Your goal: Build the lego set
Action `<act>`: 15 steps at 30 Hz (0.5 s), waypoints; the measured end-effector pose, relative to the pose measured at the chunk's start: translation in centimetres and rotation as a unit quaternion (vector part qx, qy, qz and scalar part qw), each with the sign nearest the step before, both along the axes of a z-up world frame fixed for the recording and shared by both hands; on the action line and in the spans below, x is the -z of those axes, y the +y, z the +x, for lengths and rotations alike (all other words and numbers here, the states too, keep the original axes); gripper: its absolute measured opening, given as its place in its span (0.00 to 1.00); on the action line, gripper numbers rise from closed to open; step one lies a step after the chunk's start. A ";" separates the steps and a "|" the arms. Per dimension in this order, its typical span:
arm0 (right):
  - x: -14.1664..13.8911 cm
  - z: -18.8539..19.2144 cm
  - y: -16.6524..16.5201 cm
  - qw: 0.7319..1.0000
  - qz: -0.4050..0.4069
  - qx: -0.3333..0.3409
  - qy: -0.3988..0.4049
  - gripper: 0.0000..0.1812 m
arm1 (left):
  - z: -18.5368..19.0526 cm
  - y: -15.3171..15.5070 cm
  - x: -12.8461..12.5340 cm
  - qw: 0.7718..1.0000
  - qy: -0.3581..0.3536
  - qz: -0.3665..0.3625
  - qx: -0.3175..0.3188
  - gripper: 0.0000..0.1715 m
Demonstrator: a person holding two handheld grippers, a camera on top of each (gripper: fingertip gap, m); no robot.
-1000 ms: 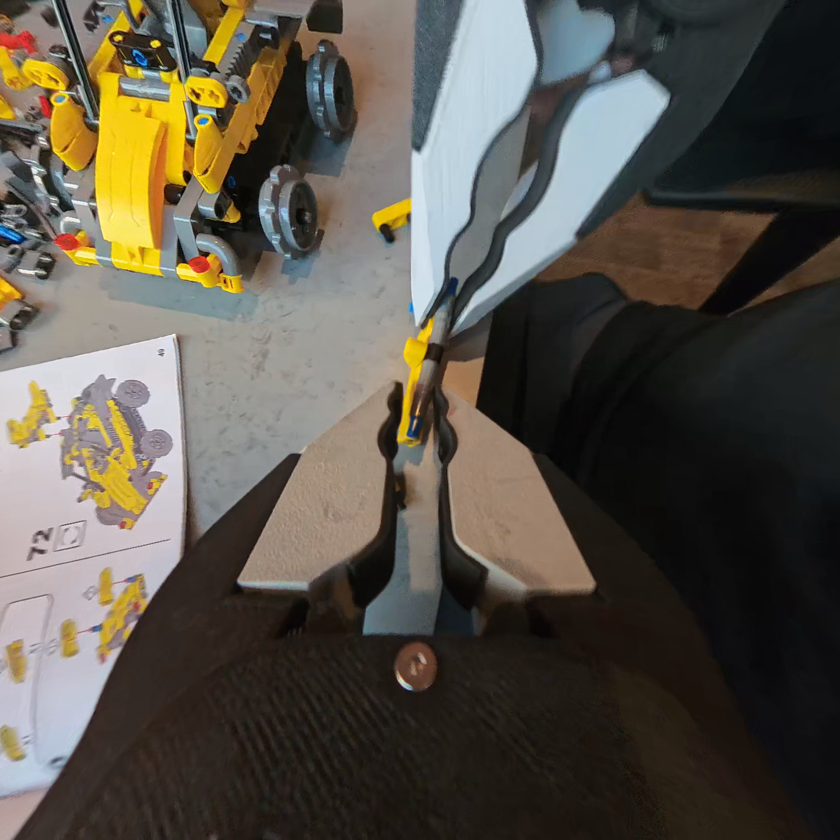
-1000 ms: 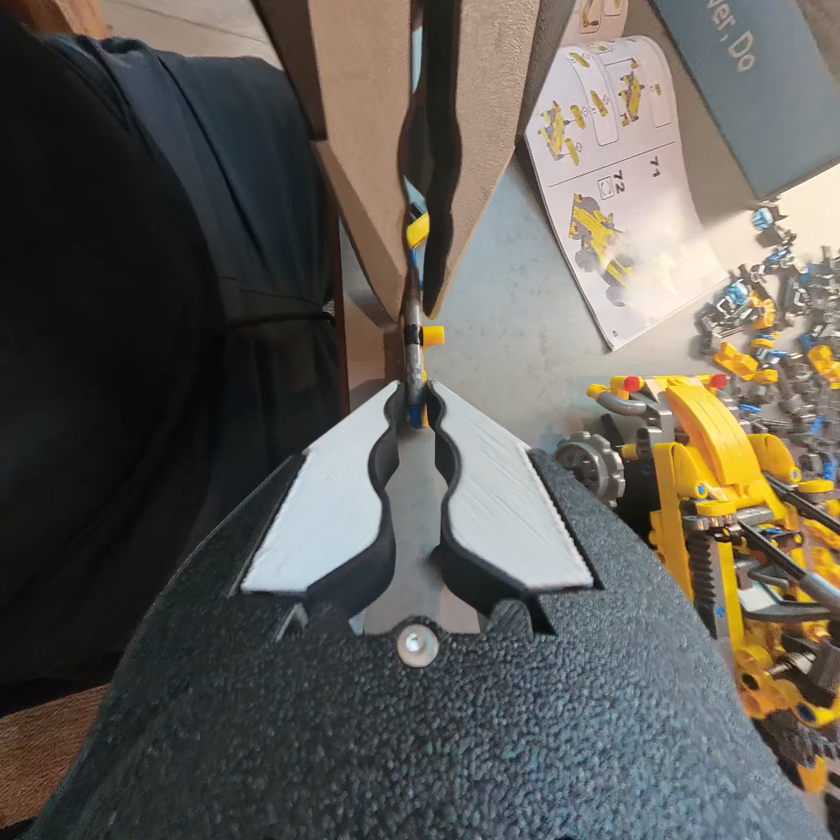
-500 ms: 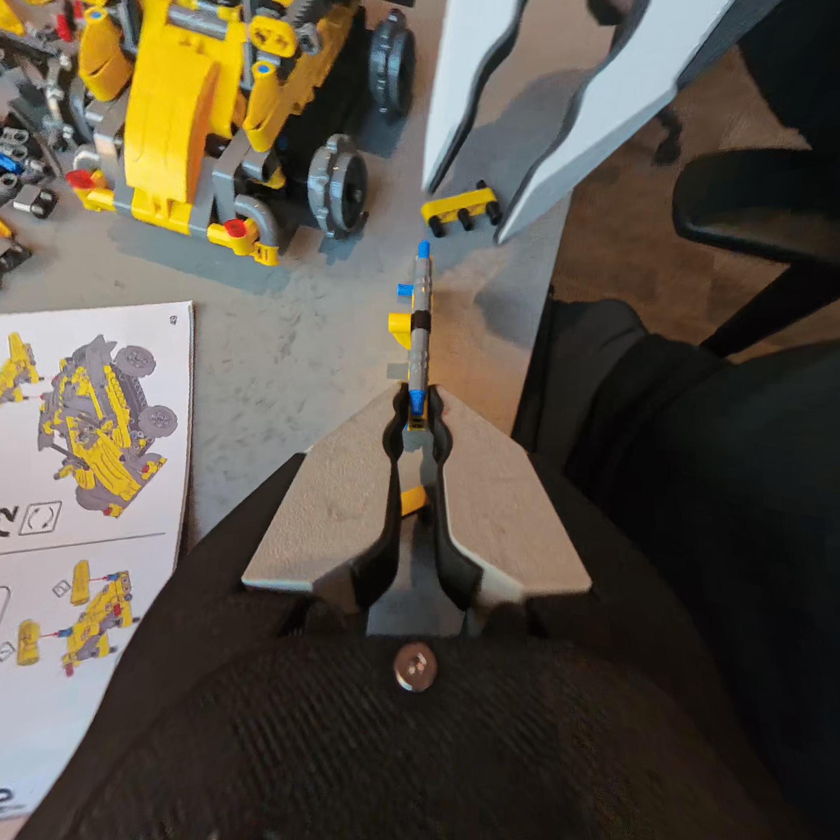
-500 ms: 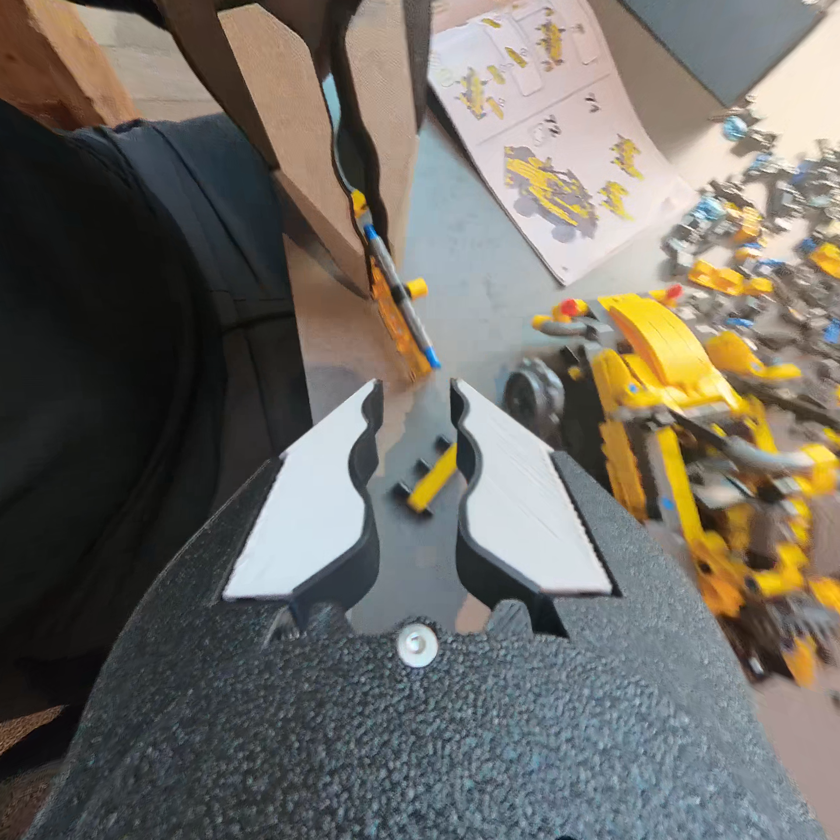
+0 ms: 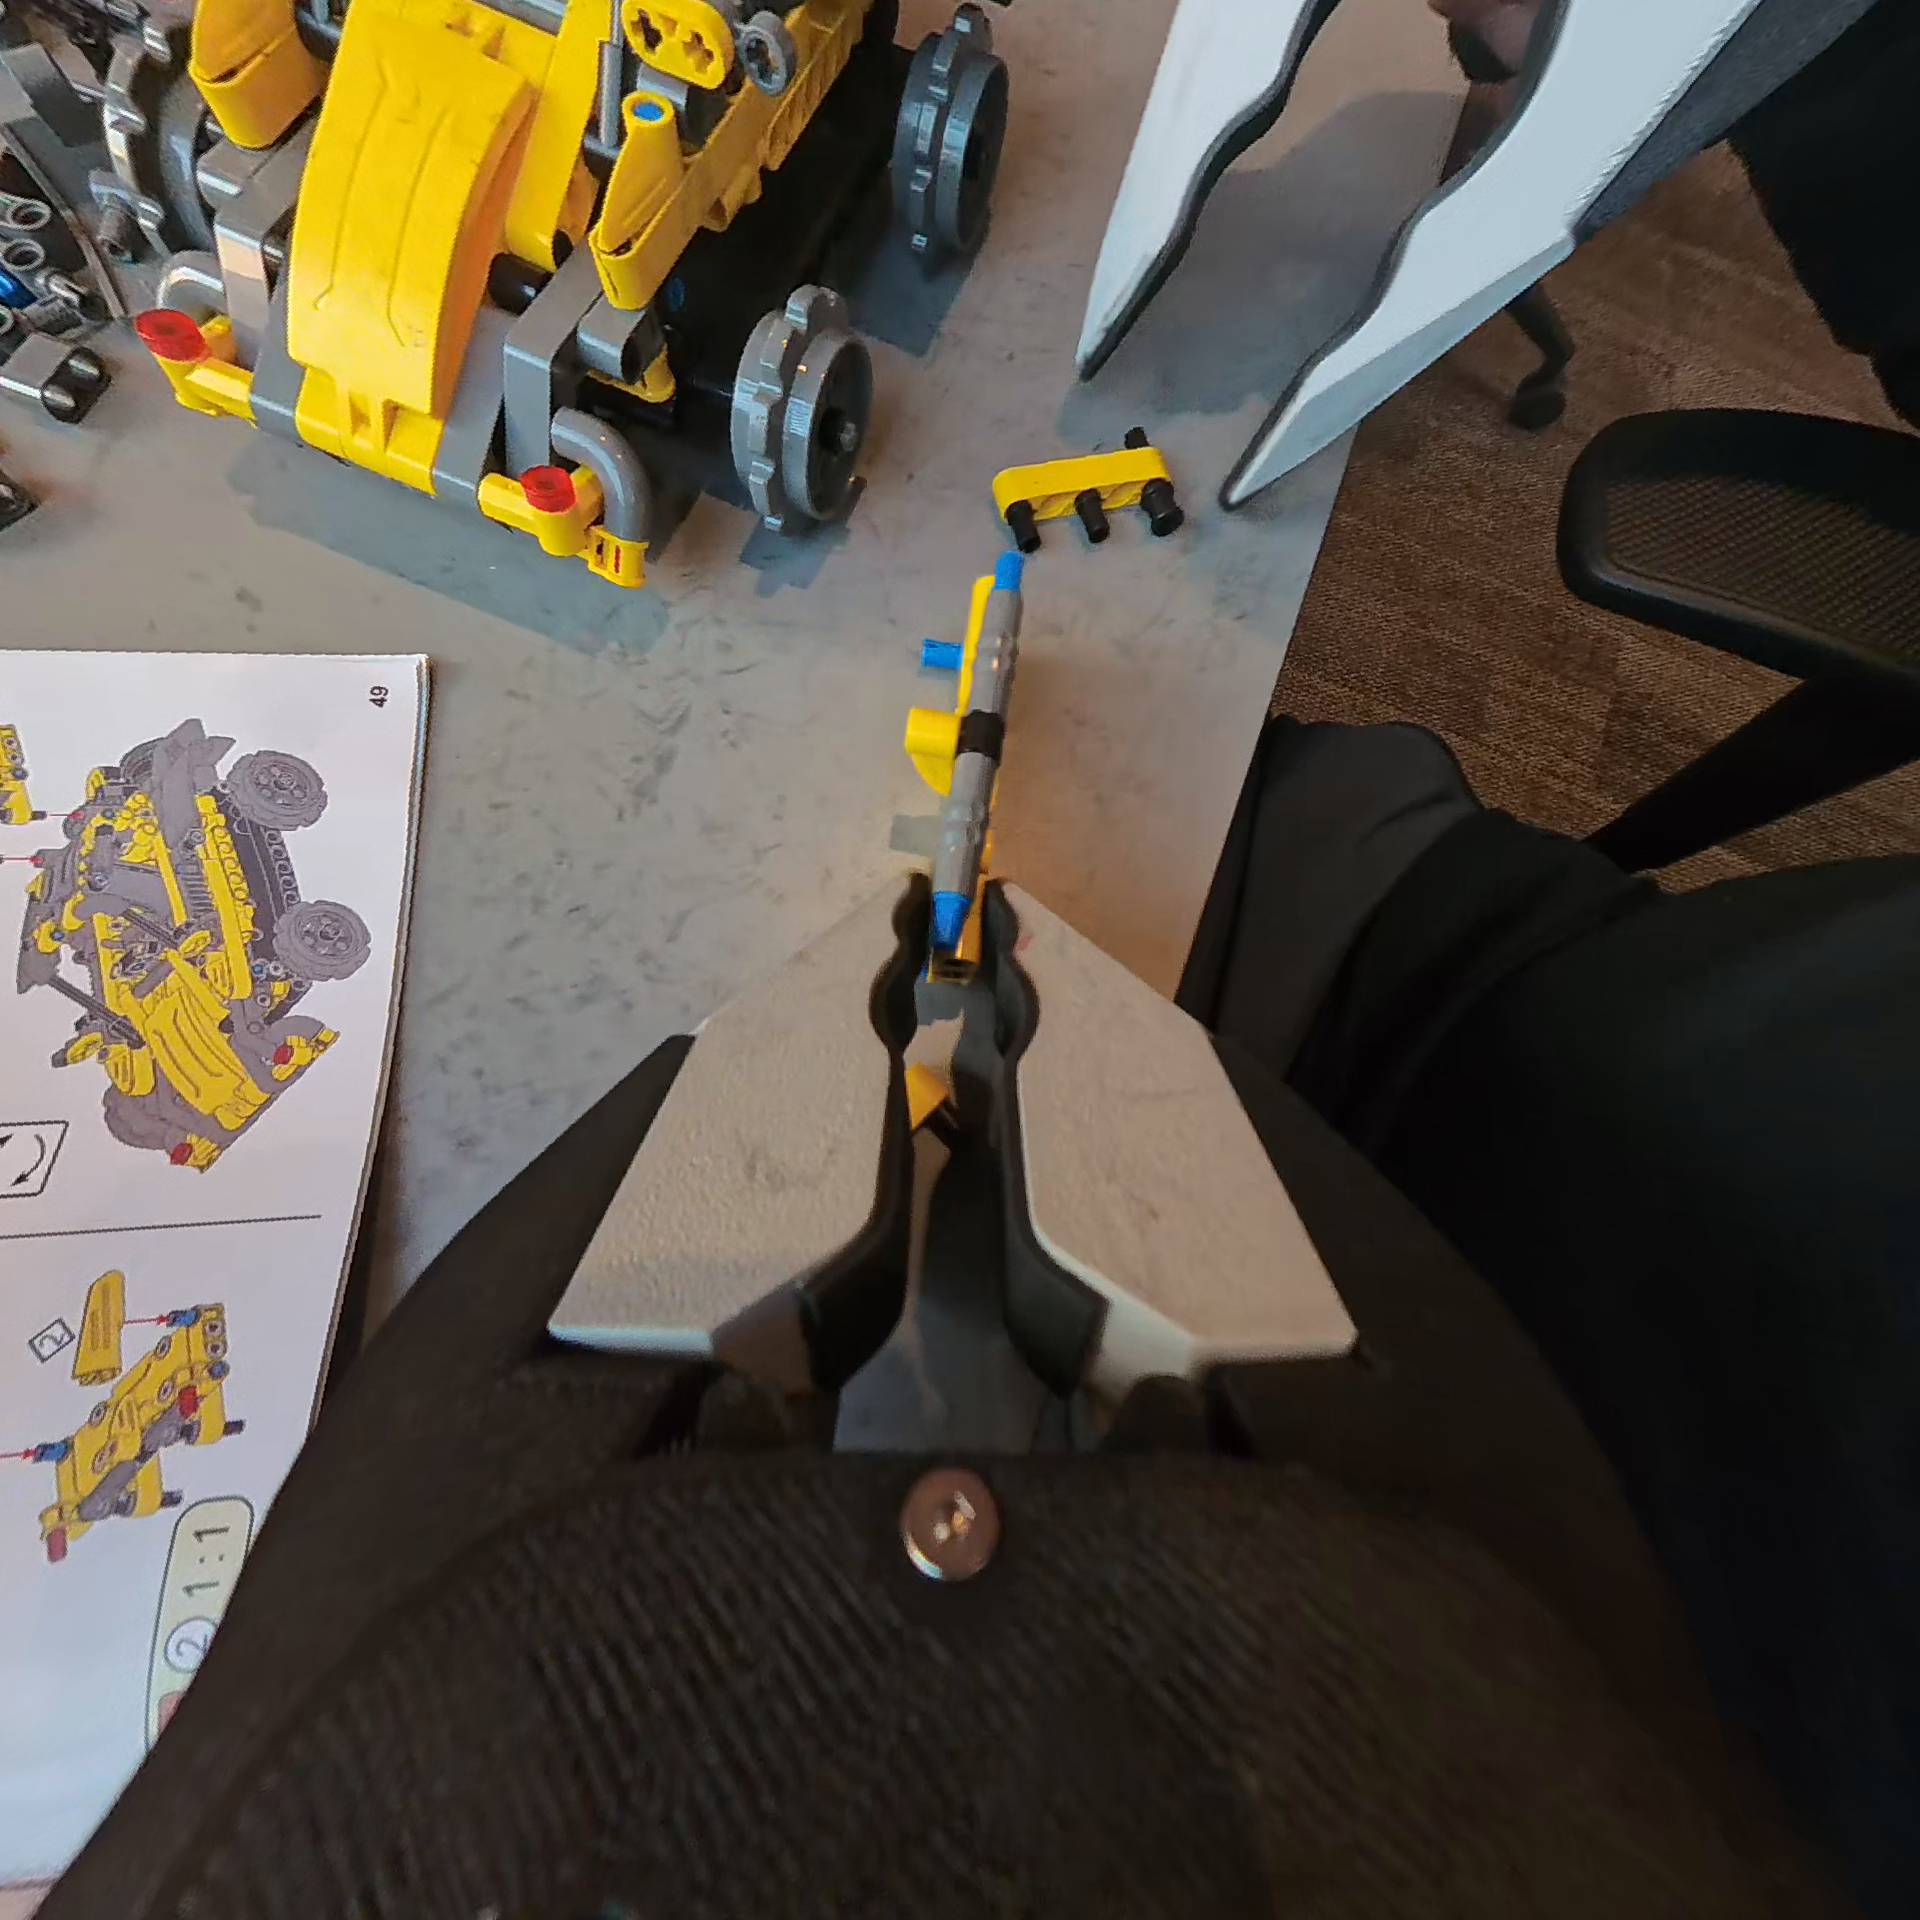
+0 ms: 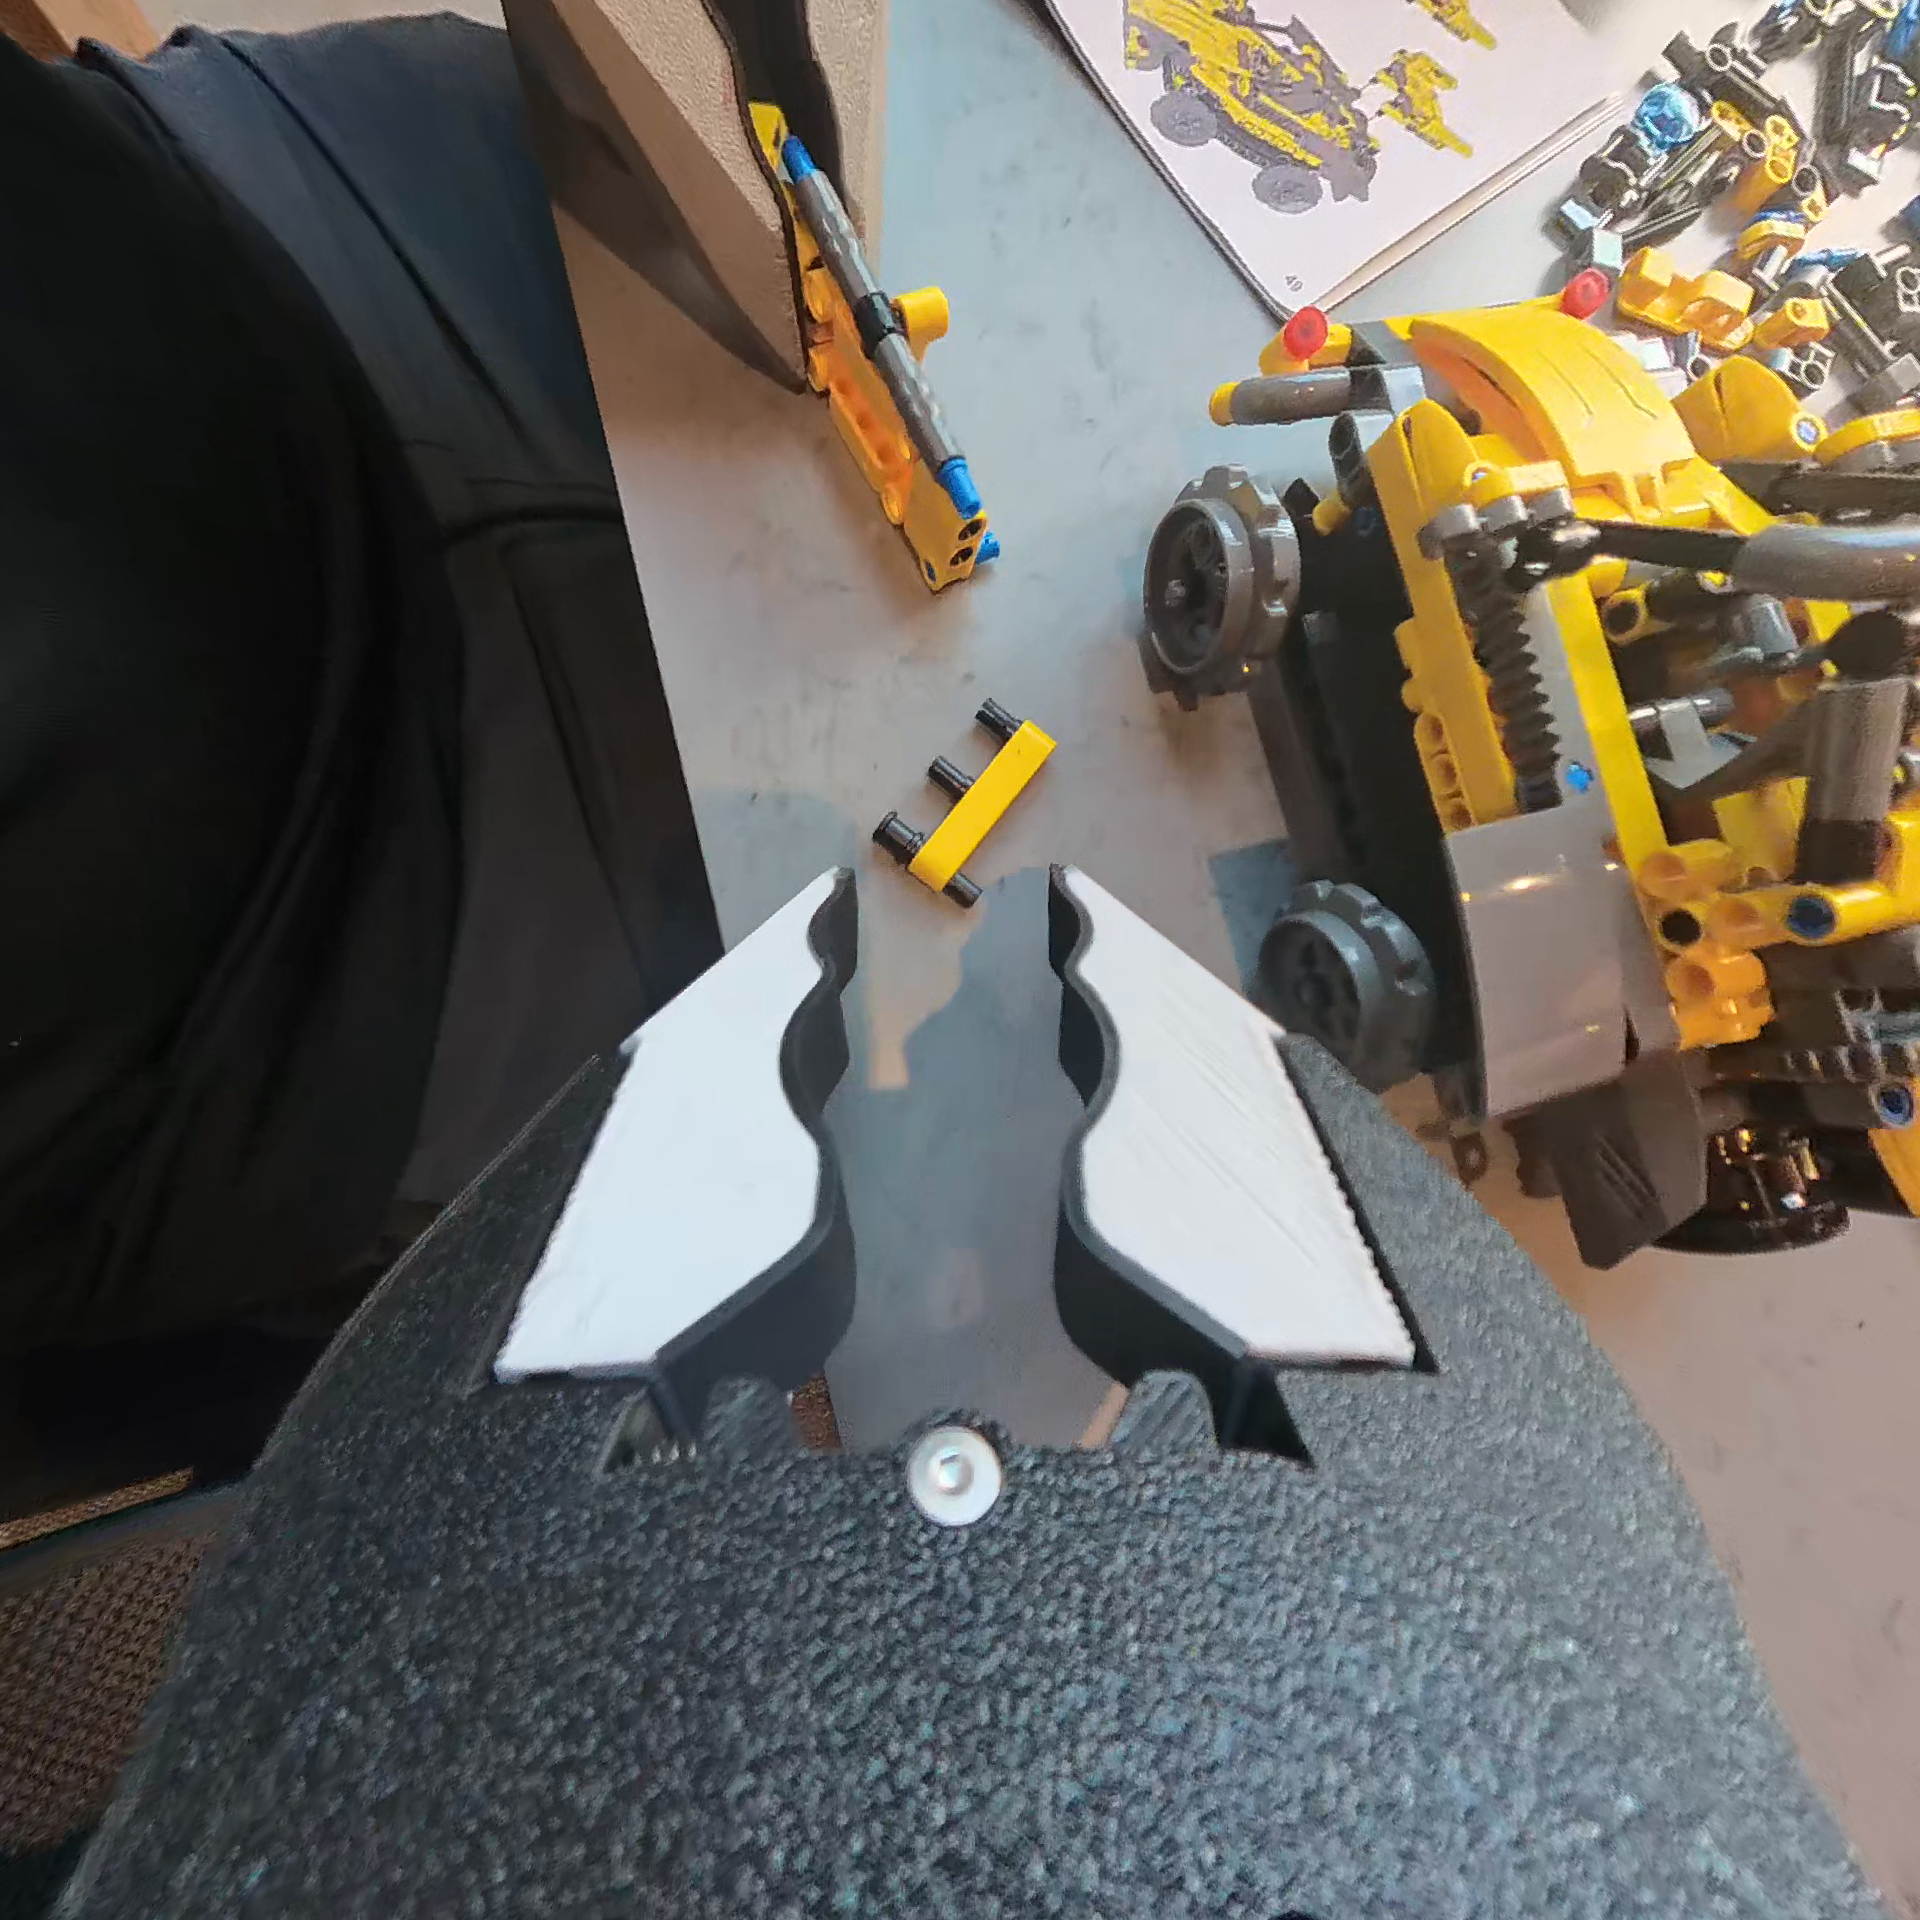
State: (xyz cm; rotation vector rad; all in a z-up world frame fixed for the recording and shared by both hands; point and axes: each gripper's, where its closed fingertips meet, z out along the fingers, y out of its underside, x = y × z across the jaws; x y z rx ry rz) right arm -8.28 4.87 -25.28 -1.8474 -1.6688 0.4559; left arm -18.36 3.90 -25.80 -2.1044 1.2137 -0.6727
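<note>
Now, by view, left to right:
Left gripper point(image 5: 951, 914): clamped on the near end of the rod piece point(image 5: 977, 748), lower centre; hold it level.
Beam point(image 6: 982, 810): yellow, three black pins, flat on the table point(image 5: 644, 790), centre, just ahead of the right gripper.
Right gripper point(image 6: 951, 904): jaws apart, holding nothing; square them to the beam's long sides.
Change: a second ago both grippers pinched the rod piece; the right one has let go and backed off.
</note>
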 end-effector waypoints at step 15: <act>0.9 -0.9 -1.5 0.996 -0.090 -0.014 0.024 0.05 | -1.4 -0.1 -1.6 0.994 0.012 0.101 -0.026 0.24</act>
